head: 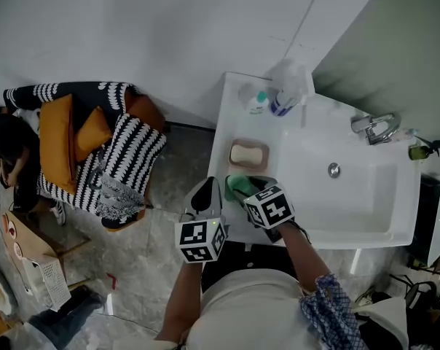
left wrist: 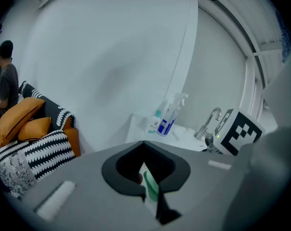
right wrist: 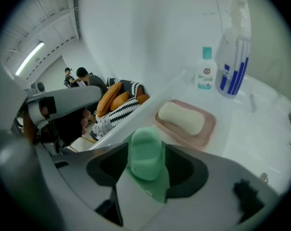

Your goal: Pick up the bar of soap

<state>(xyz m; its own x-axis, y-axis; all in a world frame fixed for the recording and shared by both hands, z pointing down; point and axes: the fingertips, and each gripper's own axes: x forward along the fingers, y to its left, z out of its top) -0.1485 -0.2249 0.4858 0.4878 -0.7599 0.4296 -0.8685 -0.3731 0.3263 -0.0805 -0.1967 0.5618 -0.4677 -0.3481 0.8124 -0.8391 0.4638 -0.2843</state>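
Observation:
A cream bar of soap [head: 248,153] [right wrist: 181,118] lies in a pink dish [head: 235,145] [right wrist: 209,128] on the left ledge of the white sink [head: 366,195]. My right gripper [head: 238,186] [right wrist: 146,163] hovers just in front of the dish, its green-padded jaws pressed together with nothing held. A short gap separates its tip from the soap. My left gripper [head: 205,195] [left wrist: 149,189] hangs off the sink's left front corner, also shut and empty. In the left gripper view the soap is hidden.
A spray bottle [head: 285,93] [right wrist: 234,57] and a small teal-capped bottle [head: 255,100] [right wrist: 205,71] stand behind the dish. The faucet [head: 375,127] and drain [head: 334,170] lie to the right. A patterned armchair with orange cushions [head: 96,144] stands at the left.

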